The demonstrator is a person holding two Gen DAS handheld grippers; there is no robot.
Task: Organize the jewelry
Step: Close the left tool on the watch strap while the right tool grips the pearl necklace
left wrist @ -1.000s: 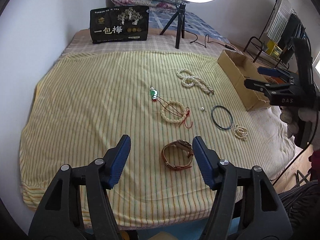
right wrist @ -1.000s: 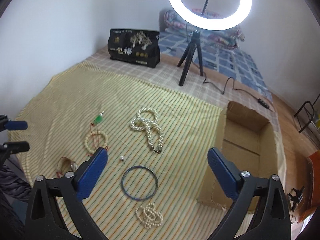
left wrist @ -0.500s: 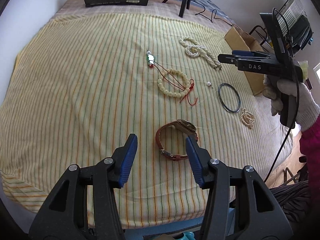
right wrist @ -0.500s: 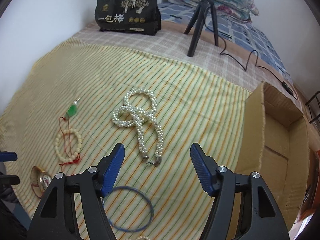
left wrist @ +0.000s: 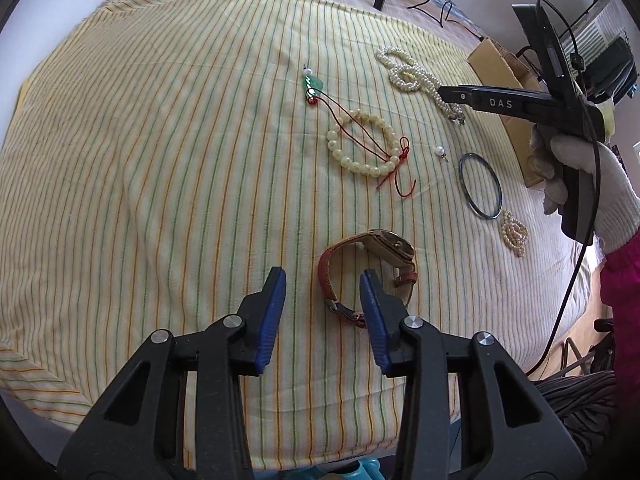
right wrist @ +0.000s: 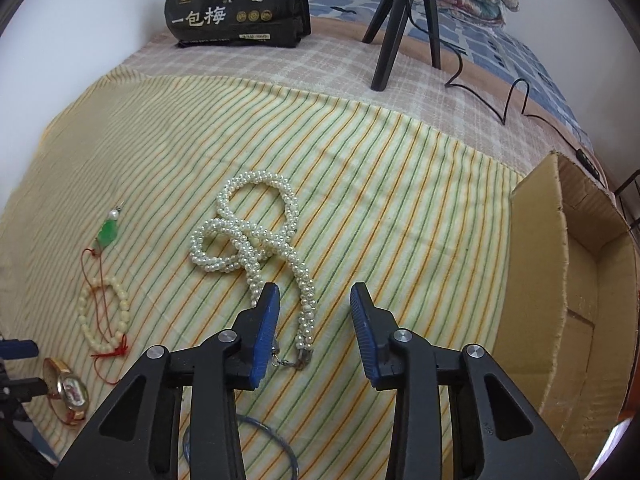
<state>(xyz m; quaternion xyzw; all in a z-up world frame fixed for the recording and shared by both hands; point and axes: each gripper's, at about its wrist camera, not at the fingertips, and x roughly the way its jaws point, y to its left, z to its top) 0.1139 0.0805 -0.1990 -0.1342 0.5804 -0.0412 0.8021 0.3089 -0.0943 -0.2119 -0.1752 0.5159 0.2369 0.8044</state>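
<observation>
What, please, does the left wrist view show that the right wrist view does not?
Only the left wrist view shows the small pearl cluster, the loose pearl, the gloved hand holding the right gripper, and the whole bangle. Only the right wrist view shows the box's inside and the black bag's front. Both show the pearl necklace, bead bracelet, green pendant and watch.

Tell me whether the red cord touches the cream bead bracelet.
Touching. The left wrist view shows the red cord crossing over the cream bead bracelet and knotted at its ring of beads.
</observation>
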